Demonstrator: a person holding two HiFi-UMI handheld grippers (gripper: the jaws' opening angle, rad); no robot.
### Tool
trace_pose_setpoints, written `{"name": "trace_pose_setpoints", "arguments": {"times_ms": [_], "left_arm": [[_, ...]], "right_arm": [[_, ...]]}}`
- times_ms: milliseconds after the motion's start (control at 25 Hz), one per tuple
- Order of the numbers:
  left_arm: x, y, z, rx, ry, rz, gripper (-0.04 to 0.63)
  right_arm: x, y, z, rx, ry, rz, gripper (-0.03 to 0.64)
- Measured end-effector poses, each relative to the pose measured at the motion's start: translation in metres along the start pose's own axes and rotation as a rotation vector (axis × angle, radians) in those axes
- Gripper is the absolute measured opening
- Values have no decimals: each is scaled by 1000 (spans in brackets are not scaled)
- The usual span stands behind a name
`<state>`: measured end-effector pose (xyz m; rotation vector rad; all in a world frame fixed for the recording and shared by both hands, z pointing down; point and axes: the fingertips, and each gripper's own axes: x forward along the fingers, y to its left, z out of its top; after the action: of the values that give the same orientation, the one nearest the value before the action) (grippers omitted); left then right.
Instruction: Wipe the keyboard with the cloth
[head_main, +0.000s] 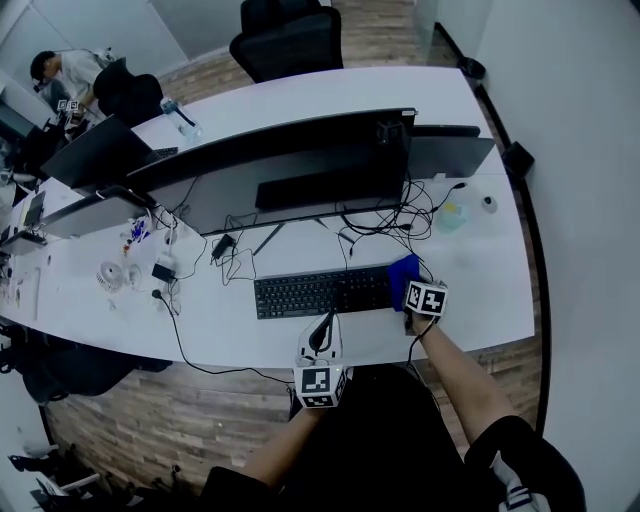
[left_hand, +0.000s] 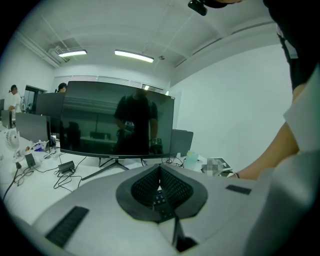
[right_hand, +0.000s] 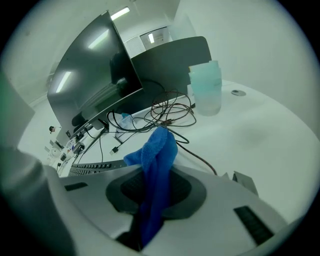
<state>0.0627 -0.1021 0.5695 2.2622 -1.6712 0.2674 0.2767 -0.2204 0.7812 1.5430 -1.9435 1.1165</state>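
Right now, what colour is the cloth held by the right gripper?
Blue. The cloth shows best in the right gripper view, pinched between its jaws.

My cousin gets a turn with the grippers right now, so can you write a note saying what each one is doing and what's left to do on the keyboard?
Left gripper: jaws together, nothing in them, held over the front edge of the desk, just short of the keyboard.
Right gripper: shut on the blue cloth, at the keyboard's right end.
Done: the cloth is picked up and brought to the keys. How much has been wiped cannot be told.
Left: sweep the cloth leftward over the rest of the keys. Watch the cables behind the keyboard.
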Motion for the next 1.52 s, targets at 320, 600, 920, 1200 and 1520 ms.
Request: {"name": "trace_pose_setpoints", "arguments": {"times_ms": [320,600,920,1200,1520], "left_arm": [[-20,50,-11,-63,22,4,5],[-39,124,0,-81,-30,34,5],[-81,215,-13,-159,-16,119,5],[-97,271,-23,-174,-5,115,5],[-95,283,-26,-157,7,33,5]], "right_arm": [[-40,57,16,34,-114,48,72],[-52,209,-3,43,-129,245,72],[-18,384,-64,30,23,446,72],[33,453,-107,2,98,452,72],[78,411,-134,-57,137,278,72]]}}
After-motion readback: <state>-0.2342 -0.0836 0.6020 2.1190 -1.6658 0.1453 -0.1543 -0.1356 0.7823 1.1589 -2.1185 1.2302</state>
